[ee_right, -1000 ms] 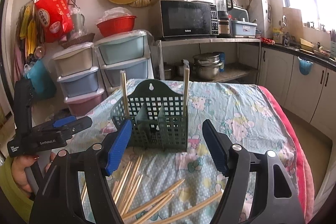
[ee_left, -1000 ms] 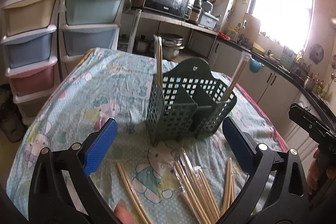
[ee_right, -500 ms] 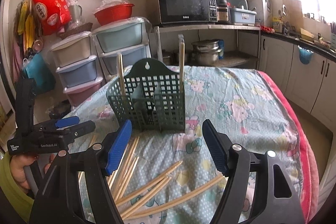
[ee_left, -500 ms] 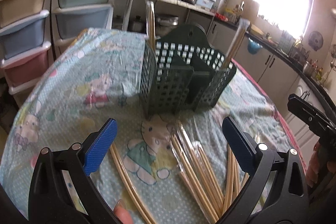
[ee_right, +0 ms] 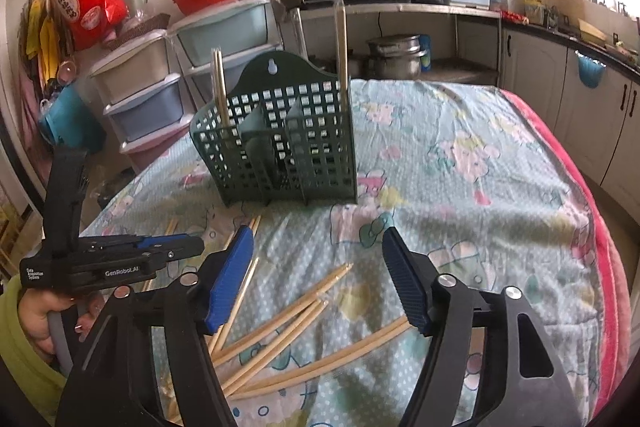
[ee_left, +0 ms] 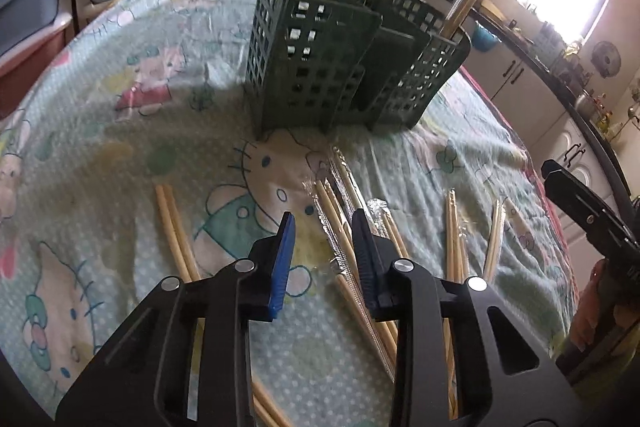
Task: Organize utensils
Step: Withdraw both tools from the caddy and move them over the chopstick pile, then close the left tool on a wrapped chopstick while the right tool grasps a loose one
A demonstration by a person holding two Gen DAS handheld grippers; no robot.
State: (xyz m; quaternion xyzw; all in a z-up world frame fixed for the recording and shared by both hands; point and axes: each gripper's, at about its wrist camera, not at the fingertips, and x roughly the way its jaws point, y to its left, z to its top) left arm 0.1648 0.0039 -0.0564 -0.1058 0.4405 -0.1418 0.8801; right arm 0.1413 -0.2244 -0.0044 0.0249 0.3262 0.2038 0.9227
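Two grippers, entered near to far. Item one: my left gripper (ee_left: 323, 227), jaws narrowed to a slim gap, low over the cloth and straddling a plastic-wrapped pair of chopsticks (ee_left: 340, 223); whether the pads actually touch the wrapper I cannot tell. That pair's long axis runs roughly away from me toward the holder, nearly in line with my fingers, so the jaws cross it sideways as a grip needs. Item two: my right gripper (ee_right: 318, 267), jaws wide apart, holding nothing, hovering above a fan of bare chopsticks (ee_right: 288, 327) that lie slantwise across its view. Item three: loose chopsticks on the tablecloth (ee_left: 120, 75), one bare pair (ee_left: 172, 227) to the left of my left fingers, more to the right. Item four, farthest: the green slotted holder (ee_left: 344, 51), upright beyond the scatter, with a few sticks already standing at its two ends (middle compartments look empty). Judgement: the left is nearer its pick; lift comes next.
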